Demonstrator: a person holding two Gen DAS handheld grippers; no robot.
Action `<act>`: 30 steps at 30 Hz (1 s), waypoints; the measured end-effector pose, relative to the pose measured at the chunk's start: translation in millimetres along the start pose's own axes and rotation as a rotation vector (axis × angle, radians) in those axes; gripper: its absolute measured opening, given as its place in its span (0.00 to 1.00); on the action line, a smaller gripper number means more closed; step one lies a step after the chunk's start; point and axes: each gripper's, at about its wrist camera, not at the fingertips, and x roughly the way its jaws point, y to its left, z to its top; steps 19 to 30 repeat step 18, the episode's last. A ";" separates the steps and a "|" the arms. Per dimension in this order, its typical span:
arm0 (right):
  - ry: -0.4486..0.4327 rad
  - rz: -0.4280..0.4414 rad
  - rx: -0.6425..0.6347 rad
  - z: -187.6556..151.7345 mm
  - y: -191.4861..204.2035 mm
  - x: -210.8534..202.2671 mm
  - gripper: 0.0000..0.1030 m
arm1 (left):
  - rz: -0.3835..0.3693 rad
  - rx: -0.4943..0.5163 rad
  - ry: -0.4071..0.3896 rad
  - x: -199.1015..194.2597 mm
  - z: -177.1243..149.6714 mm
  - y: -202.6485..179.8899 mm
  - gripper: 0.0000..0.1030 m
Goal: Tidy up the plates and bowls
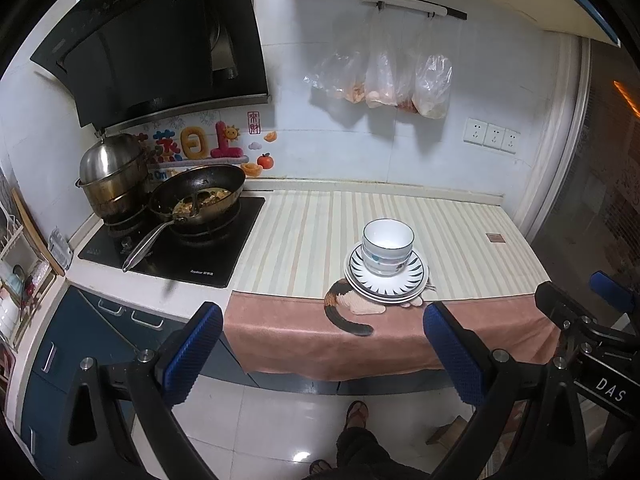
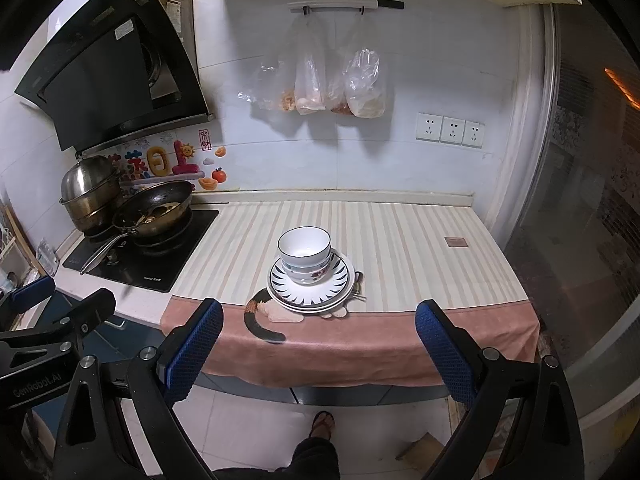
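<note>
Stacked white bowls [image 1: 387,246] [image 2: 305,254] sit nested on a pile of plates [image 1: 412,284] [image 2: 340,280] with dark ray-patterned rims, near the front of the striped cloth on the counter. A spoon [image 2: 359,283] lies at the plates' right side. My left gripper [image 1: 323,346] hangs open in front of the counter edge, well short of the stack. In its own view my right gripper [image 2: 318,340] is open too, back from the counter, with nothing between its fingers. Each gripper shows at the edge of the other's view.
A frying pan [image 1: 200,196] with food and a steel pot [image 1: 110,172] stand on the black stove at left. Plastic bags [image 1: 384,80] hang on the back wall above sockets [image 1: 492,136]. A dish rack [image 1: 16,264] is far left. A person's sandalled feet [image 2: 322,426] stand on the tiled floor.
</note>
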 end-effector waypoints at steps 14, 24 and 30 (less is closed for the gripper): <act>-0.001 -0.006 -0.005 1.3 -2.2 1.6 0.96 | 0.001 0.000 0.000 0.7 -0.5 1.1 1.00; 0.000 -0.005 -0.005 1.6 -3.1 1.9 0.96 | 0.003 0.001 -0.002 0.1 -1.2 1.1 1.00; 0.000 -0.005 -0.005 1.6 -3.1 1.9 0.96 | 0.003 0.001 -0.002 0.1 -1.2 1.1 1.00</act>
